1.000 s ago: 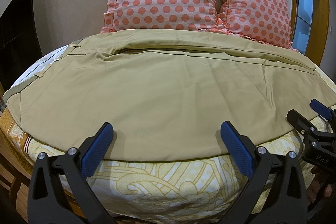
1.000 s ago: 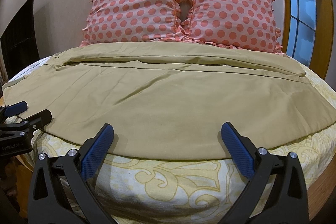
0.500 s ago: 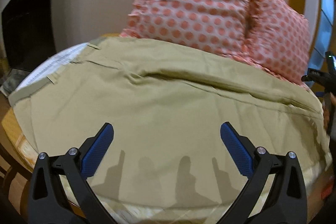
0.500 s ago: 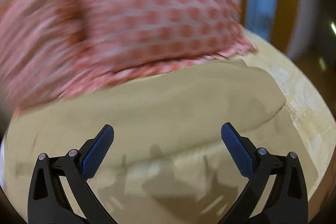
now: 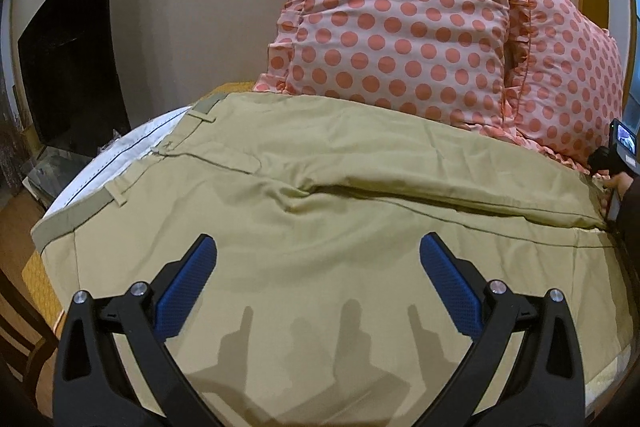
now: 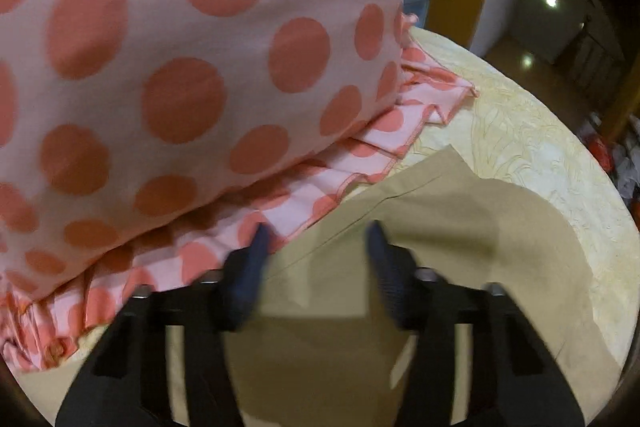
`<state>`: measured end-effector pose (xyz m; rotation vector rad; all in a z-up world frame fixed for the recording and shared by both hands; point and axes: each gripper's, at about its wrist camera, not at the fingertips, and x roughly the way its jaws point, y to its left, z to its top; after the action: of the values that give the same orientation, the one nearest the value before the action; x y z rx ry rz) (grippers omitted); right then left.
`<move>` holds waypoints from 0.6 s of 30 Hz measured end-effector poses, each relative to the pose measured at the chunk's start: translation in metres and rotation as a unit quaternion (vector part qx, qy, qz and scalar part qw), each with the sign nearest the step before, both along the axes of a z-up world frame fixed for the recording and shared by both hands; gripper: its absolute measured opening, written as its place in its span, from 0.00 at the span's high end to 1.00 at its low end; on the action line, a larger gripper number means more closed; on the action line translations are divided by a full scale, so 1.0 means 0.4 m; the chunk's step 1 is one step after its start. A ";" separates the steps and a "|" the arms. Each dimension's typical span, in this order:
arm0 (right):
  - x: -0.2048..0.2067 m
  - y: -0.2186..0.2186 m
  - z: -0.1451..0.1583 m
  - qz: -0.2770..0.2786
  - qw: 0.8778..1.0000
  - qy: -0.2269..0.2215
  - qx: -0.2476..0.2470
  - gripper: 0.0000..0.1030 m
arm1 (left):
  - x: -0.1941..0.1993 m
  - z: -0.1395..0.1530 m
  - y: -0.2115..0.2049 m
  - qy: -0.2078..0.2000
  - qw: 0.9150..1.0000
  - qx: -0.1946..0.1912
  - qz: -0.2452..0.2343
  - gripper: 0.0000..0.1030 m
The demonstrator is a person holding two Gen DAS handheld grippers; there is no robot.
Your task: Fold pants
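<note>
Left wrist view: pants (image 5: 320, 211) lie spread flat across the bed (image 6: 532, 147), waistband toward the left, far edge tucked against the pillows (image 5: 404, 27). Left gripper (image 5: 318, 287) hovers over the near leg, jaws wide apart, holding nothing. Right gripper (image 6: 316, 259) sits at the hem end beside the pillow frill, jaws partly apart over the cloth; blurred, no pinch visible. Step looks like setting grasps for the first fold. Next, probably: right pinches the hem edge clear of the frill, left takes the near edge, then both lift together.
</note>
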<state>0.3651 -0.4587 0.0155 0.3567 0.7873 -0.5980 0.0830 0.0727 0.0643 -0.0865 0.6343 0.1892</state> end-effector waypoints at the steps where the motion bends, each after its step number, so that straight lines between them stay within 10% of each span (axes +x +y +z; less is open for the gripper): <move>1: -0.015 -0.005 -0.006 0.010 1.000 -0.014 0.006 0.78 | 0.006 0.005 0.004 -0.001 1.000 -0.004 -0.005 0.02; 4: -0.065 -0.055 -0.024 0.023 0.996 -0.060 0.068 0.94 | 0.008 0.013 0.018 -0.006 1.000 -0.019 -0.020 0.02; 13: -0.509 -0.081 0.019 0.125 0.943 -0.247 0.186 0.96 | -0.007 0.065 0.091 -0.054 0.995 -0.057 -0.060 0.02; 18: -0.752 -0.053 -0.047 0.121 0.927 -0.247 0.254 0.95 | 0.035 0.118 0.124 -0.087 0.992 -0.063 -0.069 0.02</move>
<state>0.0641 -0.4801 -0.0034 0.8366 0.4746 -0.0468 0.0971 0.1222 0.1115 -0.1773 0.4764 0.0068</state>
